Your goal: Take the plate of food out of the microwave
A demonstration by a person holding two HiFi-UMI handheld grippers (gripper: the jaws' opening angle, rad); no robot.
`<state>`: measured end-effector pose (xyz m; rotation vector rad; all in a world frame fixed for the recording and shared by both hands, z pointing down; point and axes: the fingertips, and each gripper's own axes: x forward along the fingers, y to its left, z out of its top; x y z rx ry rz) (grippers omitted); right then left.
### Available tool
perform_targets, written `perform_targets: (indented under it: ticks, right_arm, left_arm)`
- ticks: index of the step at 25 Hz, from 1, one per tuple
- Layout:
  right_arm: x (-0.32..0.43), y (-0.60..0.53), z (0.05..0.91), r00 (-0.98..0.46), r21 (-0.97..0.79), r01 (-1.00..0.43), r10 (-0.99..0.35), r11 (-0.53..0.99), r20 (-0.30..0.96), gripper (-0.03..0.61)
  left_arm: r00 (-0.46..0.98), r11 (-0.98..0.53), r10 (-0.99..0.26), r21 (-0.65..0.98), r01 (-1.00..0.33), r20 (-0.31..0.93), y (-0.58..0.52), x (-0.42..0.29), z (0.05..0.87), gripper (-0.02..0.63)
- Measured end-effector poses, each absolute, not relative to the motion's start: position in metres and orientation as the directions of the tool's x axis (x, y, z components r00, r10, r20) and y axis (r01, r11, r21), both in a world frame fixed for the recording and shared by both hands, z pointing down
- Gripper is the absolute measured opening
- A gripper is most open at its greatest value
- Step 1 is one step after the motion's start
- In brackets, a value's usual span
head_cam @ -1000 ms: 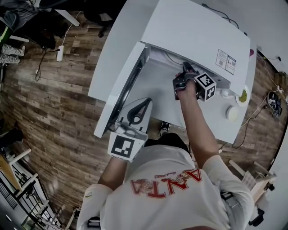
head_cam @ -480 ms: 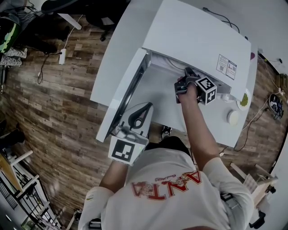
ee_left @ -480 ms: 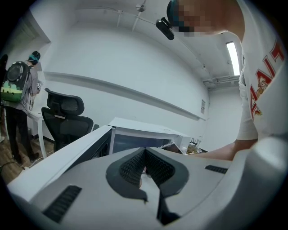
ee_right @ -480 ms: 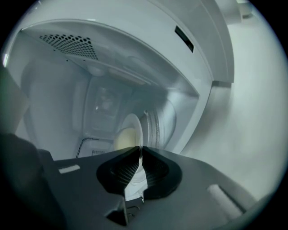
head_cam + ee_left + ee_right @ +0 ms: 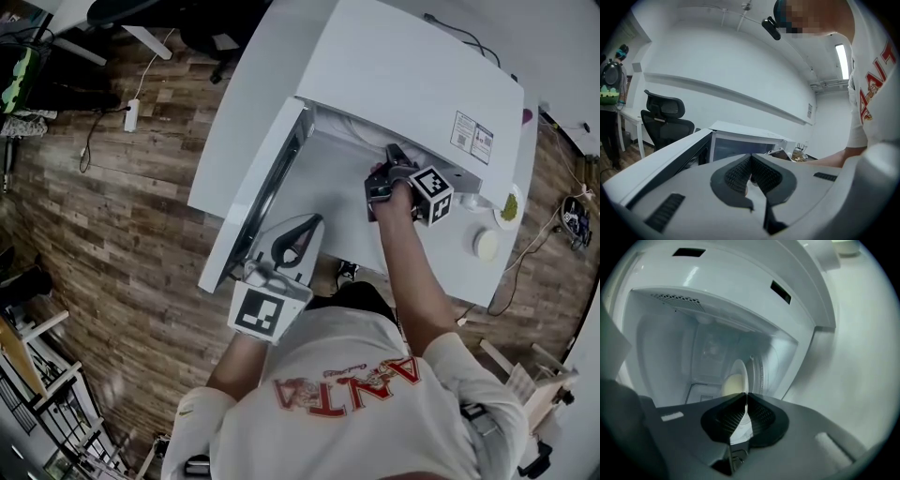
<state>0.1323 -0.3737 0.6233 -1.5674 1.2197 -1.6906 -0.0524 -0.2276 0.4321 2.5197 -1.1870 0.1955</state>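
The white microwave (image 5: 403,66) stands on a white table with its door (image 5: 246,178) swung open to the left. My right gripper (image 5: 392,152) reaches into the cavity. In the right gripper view a white plate (image 5: 739,373) with pale yellow food shows edge-on, and my right gripper (image 5: 746,401) is shut on its near rim. Those jaws have just been closing, with the rim between them. My left gripper (image 5: 312,222) rests beside the lower end of the open door, shut with nothing in it. In the left gripper view its pads (image 5: 740,171) meet.
To the right of the microwave, a small dish with something green (image 5: 507,202) and a white round lid (image 5: 485,243) sit on the table (image 5: 234,103). A black office chair (image 5: 665,119) and a person (image 5: 611,89) stand beyond the door. The floor is wood.
Nothing much differs. The head view has shifted slightly, and both grippers keep their places at the microwave.
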Motion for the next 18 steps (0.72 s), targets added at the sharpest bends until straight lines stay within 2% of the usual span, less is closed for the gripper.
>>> perform_targets:
  ticks: [16, 18]
  right_arm:
    - [0.126, -0.356, 0.629, -0.262, -0.889, -0.18, -0.851, -0.421, 0.456, 0.018]
    - [0.122, -0.358, 0.628, -0.28, -0.898, -0.171, -0.854, -0.406, 0.439, 0.054]
  left_arm:
    - [0.622, -0.565, -0.74, 0.266, -0.781, 0.257, -0.228, -0.054, 0.436, 0.009]
    - [0.619, -0.559, -0.741, 0.274, -0.783, 0.259, -0.229, -0.055, 0.437, 0.009]
